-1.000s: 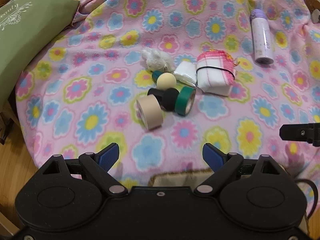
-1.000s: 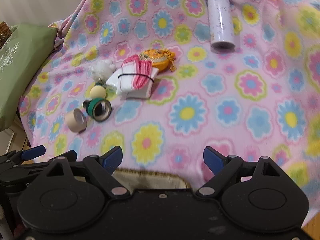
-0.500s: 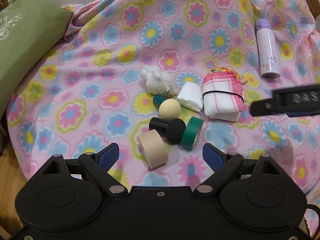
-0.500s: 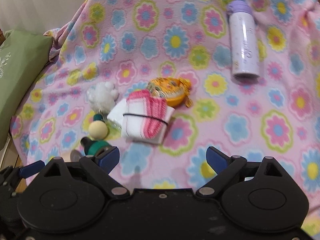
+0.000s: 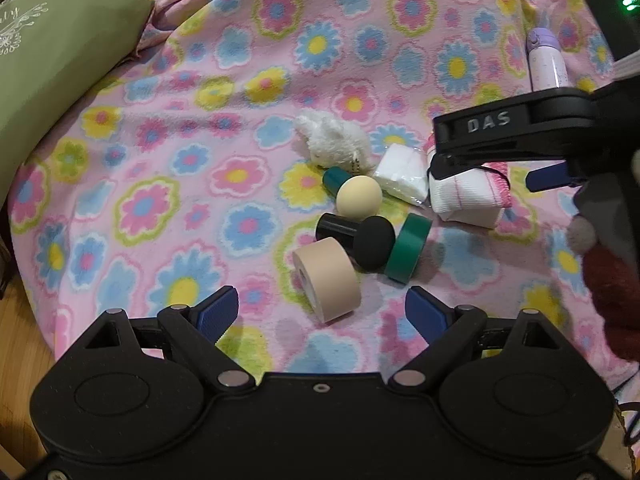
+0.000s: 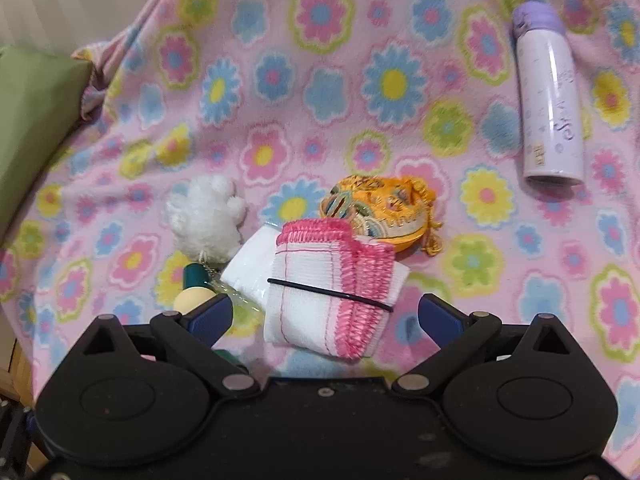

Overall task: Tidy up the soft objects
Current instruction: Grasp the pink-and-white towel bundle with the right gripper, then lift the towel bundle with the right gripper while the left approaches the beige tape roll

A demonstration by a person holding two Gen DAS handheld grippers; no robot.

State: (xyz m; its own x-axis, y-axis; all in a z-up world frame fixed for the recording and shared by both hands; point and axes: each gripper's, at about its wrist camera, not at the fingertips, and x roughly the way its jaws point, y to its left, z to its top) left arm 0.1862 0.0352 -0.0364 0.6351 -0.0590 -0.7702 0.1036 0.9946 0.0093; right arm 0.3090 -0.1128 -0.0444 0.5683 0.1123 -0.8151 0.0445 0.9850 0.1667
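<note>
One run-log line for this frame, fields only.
phase: approach | right gripper: open, over folded pink-edged cloth, no contact visible | left gripper: open, empty, near beige tape roll | blanket

Beige tape roll (image 5: 326, 278) btwn wide-apart jaws of left gripper (image 5: 322, 314).

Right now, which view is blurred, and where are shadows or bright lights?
Right wrist view: the flowered pink blanket and lilac bottle look slightly smeared. Left wrist view: sharper; a green indicator light glares at top right, and the beige tape roll casts a soft shadow.
</note>
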